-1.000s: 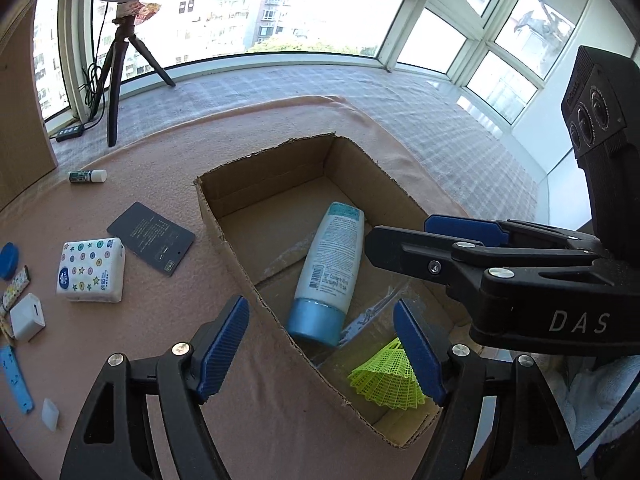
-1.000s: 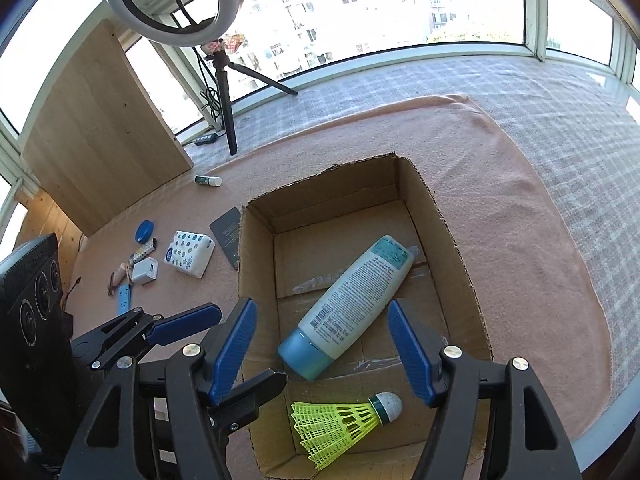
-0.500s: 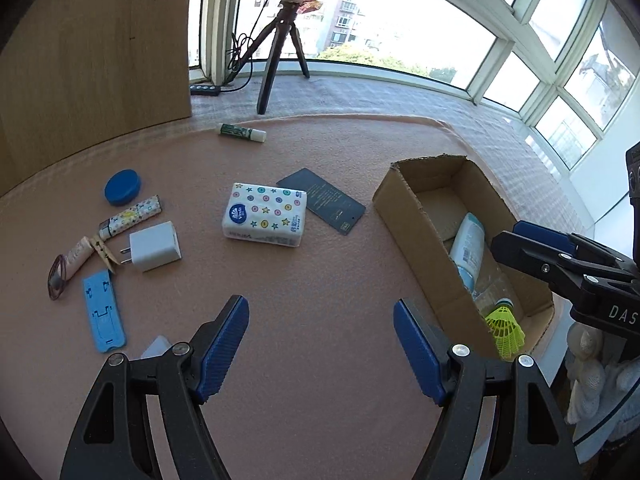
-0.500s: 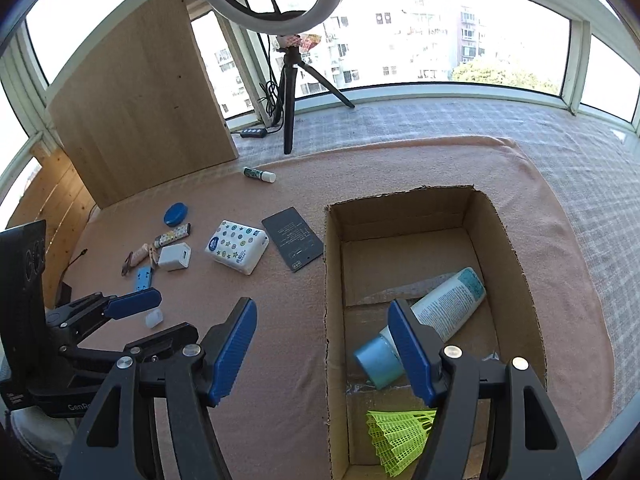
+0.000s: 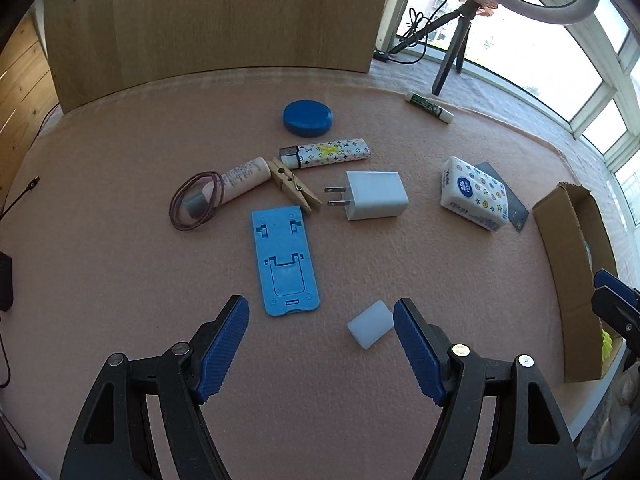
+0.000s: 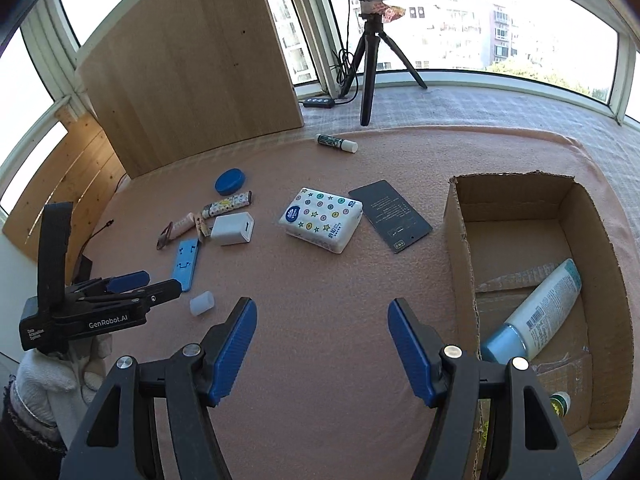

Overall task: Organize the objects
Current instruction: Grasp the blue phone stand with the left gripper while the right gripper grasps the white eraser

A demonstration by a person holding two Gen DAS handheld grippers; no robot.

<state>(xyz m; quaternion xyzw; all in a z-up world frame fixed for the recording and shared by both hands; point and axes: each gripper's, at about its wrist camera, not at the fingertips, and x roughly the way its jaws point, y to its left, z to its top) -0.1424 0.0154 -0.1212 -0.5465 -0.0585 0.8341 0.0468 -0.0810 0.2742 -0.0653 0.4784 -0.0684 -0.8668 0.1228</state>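
Pink-beige cloth under everything. Ahead of the left gripper, black with ribbed blue pads: light blue phone stand, translucent white cap, plain white charger. Farther ahead: dark blue round lid, white lighter in a multicoloured monogram print, pale wooden clothespin, pink tube, brownish-purple hair tie. Off to its right: white tissue pack dotted with coloured stars and circles, dark grey card, brown cardboard box. Right of the right gripper, same black and blue: white bottle with light blue cap, yellow-green shuttlecock.
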